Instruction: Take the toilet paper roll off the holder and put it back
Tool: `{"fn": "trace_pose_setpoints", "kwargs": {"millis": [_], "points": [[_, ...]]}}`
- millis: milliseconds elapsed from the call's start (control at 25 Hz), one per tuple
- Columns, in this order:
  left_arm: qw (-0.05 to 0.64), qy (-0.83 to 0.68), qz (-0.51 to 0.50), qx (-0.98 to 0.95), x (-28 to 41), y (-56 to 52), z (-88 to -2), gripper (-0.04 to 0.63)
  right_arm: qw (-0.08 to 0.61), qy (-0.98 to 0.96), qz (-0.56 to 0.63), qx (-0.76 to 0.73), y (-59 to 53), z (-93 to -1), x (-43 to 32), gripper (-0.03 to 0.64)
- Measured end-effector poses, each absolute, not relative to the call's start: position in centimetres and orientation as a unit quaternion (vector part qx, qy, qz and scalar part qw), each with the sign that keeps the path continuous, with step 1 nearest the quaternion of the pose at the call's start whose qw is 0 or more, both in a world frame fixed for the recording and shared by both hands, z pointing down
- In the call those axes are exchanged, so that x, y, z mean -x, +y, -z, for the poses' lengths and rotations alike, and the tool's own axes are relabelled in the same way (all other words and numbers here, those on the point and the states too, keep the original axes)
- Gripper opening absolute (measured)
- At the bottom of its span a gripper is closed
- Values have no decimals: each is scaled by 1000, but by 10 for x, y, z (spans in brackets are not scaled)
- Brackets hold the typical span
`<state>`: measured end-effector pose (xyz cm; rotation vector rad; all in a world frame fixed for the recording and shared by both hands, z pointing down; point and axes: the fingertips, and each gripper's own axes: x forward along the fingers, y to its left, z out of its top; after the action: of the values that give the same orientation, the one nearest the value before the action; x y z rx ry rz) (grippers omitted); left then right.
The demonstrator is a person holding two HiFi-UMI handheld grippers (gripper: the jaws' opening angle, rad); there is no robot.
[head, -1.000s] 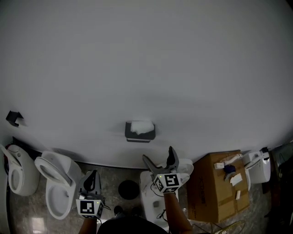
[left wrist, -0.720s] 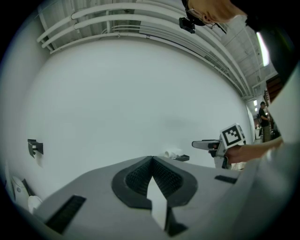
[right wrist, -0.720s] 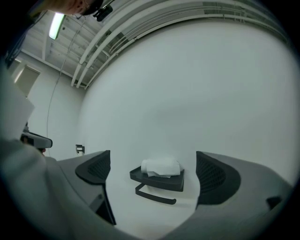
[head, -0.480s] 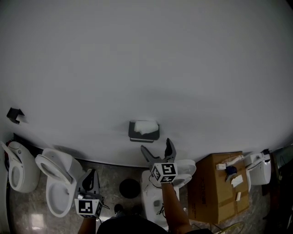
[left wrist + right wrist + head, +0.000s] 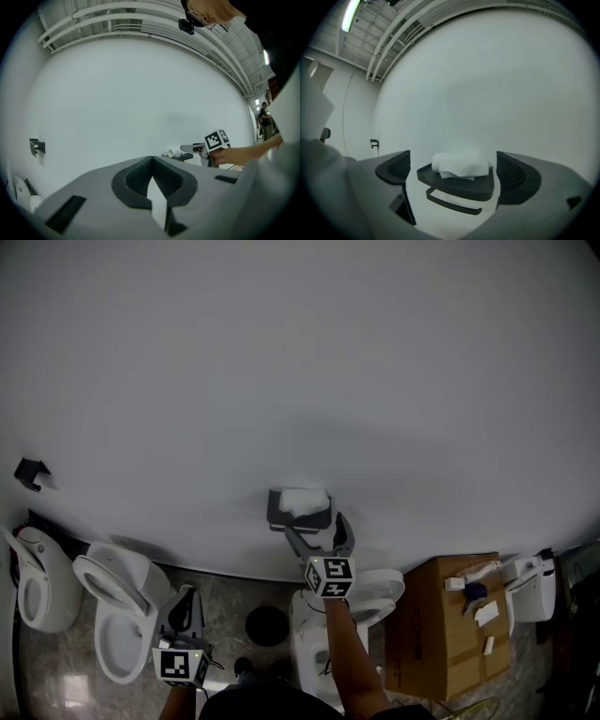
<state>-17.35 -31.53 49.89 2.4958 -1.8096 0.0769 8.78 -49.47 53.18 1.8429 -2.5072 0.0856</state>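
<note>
— Starting at the lower left of the head view: anything in the left gripper point(image 5: 187, 599)?

— Nothing. Closed tip to tip, hanging low beside the toilets point(image 5: 117, 615), well apart from the work.

— And moving right, toward the middle?

— There, the right gripper point(image 5: 316, 531), spread wide and empty, held up just under the holder point(image 5: 281, 514) on the wall. Clearly the nearer of the two.

— Whereabouts of the toilet paper roll point(image 5: 460, 163)?

— Resting on top of the holder, centre of the right gripper view, dead ahead and framed by one jaw at each side. Long axis running left to right, along the wall, so in line with the jaw gap. Probably calls for a grip end to end, or a turn of the wrist to take it round the middle. Not yet touched, by the look of it.

— Further right?

— Only a cardboard box point(image 5: 441, 615), out of the way.
</note>
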Motion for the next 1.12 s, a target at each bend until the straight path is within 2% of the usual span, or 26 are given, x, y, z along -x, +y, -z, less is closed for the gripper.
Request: {"fn": "trace_pose_setpoints", "kwargs": {"millis": [920, 1120], "points": [[39, -603, -36, -796, 184, -315, -506, 3, 102, -782, -66, -612, -546, -559, -85, 564], [5, -608, -28, -793, 197, -316, -527, 3, 122, -775, -69, -616, -551, -563, -88, 563]]}}
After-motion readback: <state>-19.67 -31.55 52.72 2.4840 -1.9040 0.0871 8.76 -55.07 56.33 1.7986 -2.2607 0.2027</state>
